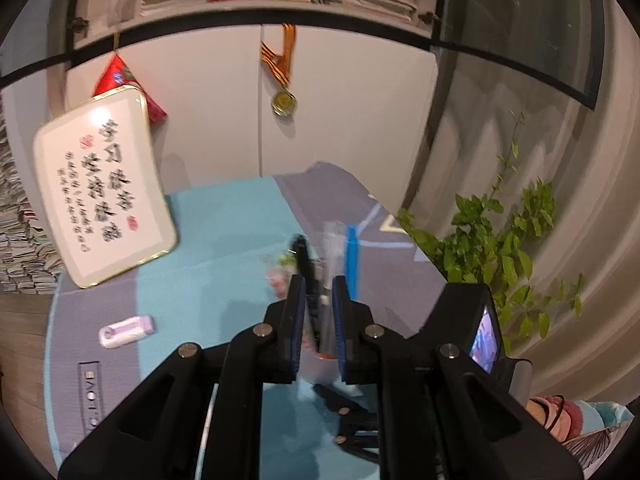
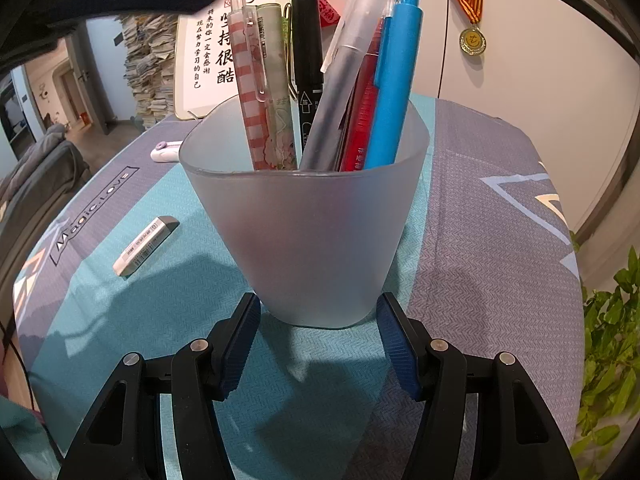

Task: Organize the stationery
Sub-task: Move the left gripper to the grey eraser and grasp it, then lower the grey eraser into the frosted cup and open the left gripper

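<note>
A frosted pen cup (image 2: 312, 240) stands on the table with several pens in it, among them a blue pen (image 2: 394, 80), a black marker (image 2: 307, 60) and a pink checked pen (image 2: 252, 92). My right gripper (image 2: 318, 320) is open, its pads either side of the cup's base. My left gripper (image 1: 318, 300) is above the cup (image 1: 320, 364), nearly closed around the pen tops; the black marker (image 1: 306, 264) lies between its pads, grip unclear. A white eraser (image 2: 145, 246) and a lilac correction tape (image 1: 126, 331) lie on the cloth to the left.
A framed calligraphy board (image 1: 100, 188) leans at the back left. A medal (image 1: 284, 102) hangs on the cabinet. A green plant (image 1: 508, 248) stands off the right table edge. Paper stacks (image 2: 148, 68) stand at the far left.
</note>
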Demonstrator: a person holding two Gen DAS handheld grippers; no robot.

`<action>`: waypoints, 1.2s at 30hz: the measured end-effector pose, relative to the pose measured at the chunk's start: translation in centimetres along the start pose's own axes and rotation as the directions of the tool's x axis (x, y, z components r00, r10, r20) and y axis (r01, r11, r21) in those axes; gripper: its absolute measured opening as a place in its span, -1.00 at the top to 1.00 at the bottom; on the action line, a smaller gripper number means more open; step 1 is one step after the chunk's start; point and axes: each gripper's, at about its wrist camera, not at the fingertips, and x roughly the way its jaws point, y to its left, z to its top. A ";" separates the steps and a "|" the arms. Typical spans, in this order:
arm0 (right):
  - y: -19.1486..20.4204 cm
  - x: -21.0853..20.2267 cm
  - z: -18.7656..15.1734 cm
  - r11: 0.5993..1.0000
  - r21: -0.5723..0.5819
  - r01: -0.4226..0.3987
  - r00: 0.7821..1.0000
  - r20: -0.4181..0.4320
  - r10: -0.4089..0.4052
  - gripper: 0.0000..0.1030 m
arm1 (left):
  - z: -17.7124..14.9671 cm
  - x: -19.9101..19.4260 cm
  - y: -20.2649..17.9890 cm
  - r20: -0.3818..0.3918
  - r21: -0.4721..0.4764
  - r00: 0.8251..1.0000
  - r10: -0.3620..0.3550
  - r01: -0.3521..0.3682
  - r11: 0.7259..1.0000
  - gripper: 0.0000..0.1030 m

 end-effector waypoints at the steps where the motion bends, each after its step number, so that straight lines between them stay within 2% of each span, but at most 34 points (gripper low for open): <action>1: 0.0 0.0 0.0 1.000 0.000 0.000 1.000 0.000 0.000 -0.21 | 0.0 -0.5 0.6 0.009 -0.006 1.000 0.016 -0.016 1.000 0.76; 5: 0.0 0.0 0.0 1.000 -0.001 0.001 1.000 0.000 -0.001 -0.21 | -1.1 -1.4 3.3 -0.007 -0.042 0.995 0.095 -0.095 0.995 0.57; 11: 0.0 0.0 0.0 1.000 -0.001 0.001 1.000 0.000 -0.001 -0.21 | -4.8 0.2 6.9 -0.149 -0.082 0.973 0.176 -0.190 0.978 0.54; 17: -0.1 0.0 0.0 1.000 -0.001 0.001 1.000 0.000 -0.001 -0.21 | -7.6 3.0 7.1 -0.274 -0.058 0.948 0.160 -0.182 0.982 0.54; 26: -0.1 0.0 0.0 1.000 -0.001 0.001 1.000 0.000 -0.001 -0.21 | -8.7 5.9 7.6 -0.336 -0.042 0.924 0.180 -0.206 0.978 0.52; 29: -0.1 0.0 0.0 1.000 -0.001 0.001 1.000 0.000 -0.001 -0.21 | -8.7 6.2 7.8 -0.335 -0.046 0.925 0.181 -0.208 0.977 0.45; 34: 0.0 0.0 0.0 1.000 -0.001 0.000 1.000 0.000 0.000 -0.21 | -9.0 7.1 8.0 -0.351 -0.051 0.920 0.173 -0.204 0.978 0.46; 35: 0.0 0.0 0.0 1.000 -0.001 0.001 1.000 0.000 -0.001 -0.21 | -9.0 7.2 8.1 -0.344 -0.053 0.923 0.174 -0.204 0.978 0.47; 36: 0.0 0.0 0.0 1.000 -0.002 0.001 1.000 0.000 -0.001 -0.21 | -8.9 7.4 8.2 -0.342 -0.054 0.923 0.173 -0.203 0.978 0.59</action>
